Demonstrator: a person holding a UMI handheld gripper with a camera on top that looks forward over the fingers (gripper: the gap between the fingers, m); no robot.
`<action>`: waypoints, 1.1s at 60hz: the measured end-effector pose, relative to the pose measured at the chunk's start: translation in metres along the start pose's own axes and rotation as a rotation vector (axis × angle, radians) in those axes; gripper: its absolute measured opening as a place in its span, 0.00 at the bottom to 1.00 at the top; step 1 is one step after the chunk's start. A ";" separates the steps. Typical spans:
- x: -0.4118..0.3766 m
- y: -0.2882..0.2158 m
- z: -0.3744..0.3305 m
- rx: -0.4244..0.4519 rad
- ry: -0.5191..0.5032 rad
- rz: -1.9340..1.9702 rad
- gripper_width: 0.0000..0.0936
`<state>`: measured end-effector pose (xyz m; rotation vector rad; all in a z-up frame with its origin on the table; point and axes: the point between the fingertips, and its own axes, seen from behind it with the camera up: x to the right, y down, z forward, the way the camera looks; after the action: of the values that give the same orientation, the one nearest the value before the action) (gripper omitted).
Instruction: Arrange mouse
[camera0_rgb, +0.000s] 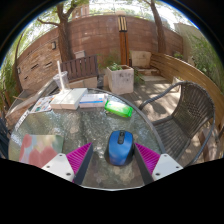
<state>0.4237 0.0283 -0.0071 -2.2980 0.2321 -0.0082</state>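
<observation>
The mouse lies on the table between the open gripper fingers, books beyond it.

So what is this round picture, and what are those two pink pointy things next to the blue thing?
This picture comes from a small camera riding on a hand-held grabbing tool. A person holds it; there is no robot arm. The lens sees very wide, so everything looks bent and round.

The two pink things are pads on the tool's fingers, pointing forward. Between them sits a blue computer mouse, resting on a round glass table outdoors. The fingers are open, with a gap at each side of the mouse, so nothing is held yet.

Further back on the table lie some books. Beyond it stands a planter box, with a brick wall behind. A metal chair stands beside the table.
</observation>
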 end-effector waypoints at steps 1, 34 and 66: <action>-0.001 -0.001 0.004 -0.002 0.005 0.001 0.89; -0.012 -0.081 -0.051 0.179 0.139 -0.073 0.38; -0.271 0.048 -0.036 0.008 -0.138 -0.160 0.49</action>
<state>0.1468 0.0166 0.0000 -2.2926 -0.0234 0.0679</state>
